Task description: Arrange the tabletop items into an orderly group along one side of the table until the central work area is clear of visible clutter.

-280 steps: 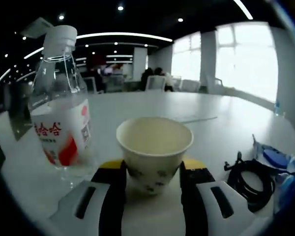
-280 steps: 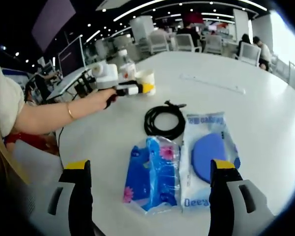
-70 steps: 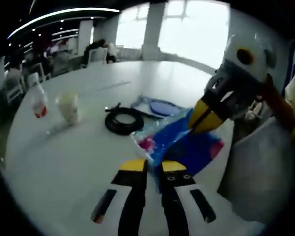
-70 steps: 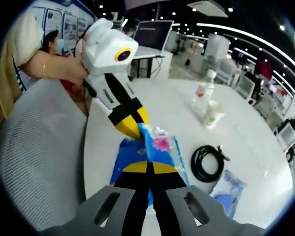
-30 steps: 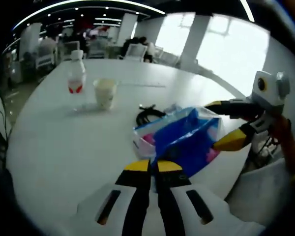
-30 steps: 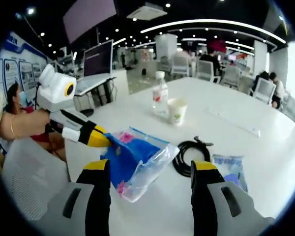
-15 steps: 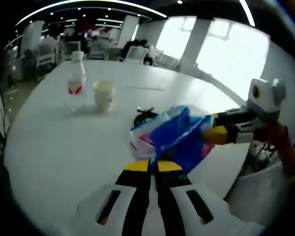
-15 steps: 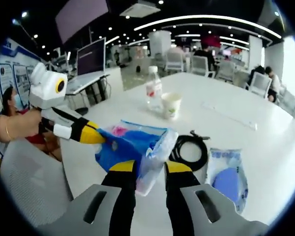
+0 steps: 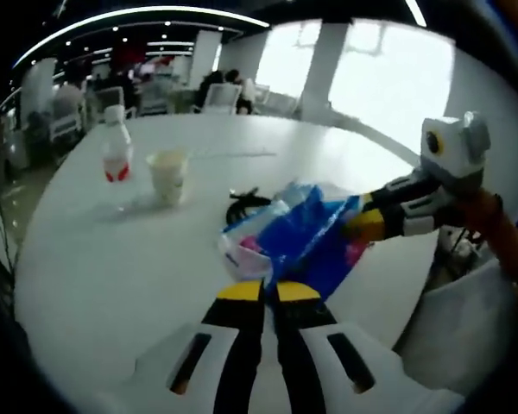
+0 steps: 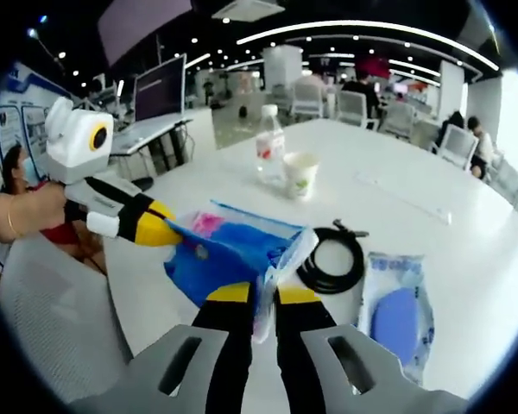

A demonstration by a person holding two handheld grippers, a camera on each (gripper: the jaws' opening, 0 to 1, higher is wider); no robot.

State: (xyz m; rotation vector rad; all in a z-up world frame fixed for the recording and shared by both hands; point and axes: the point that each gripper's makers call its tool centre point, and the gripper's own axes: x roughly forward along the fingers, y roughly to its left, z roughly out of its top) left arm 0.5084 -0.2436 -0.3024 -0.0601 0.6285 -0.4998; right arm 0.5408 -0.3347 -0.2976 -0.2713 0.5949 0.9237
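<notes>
The table (image 10: pixel 466 216) is white, smooth and a bit shiny, with light glowing on its top. The blue bag (image 10: pixel 233 250) is thin see-through plastic, crinkly and glossy. The other packet (image 10: pixel 397 315) is shiny clear plastic too, with a blue pad inside. The bottle (image 10: pixel 270 147) is clear hard plastic with a paper-like label. The cup (image 10: pixel 301 175) looks like matt paper. The cable (image 10: pixel 332 259) is black and looks rubbery. The chair (image 10: pixel 47 319) has grey mesh cloth. Both grippers have smooth plastic jaws with 2 yellow tips each.
</notes>
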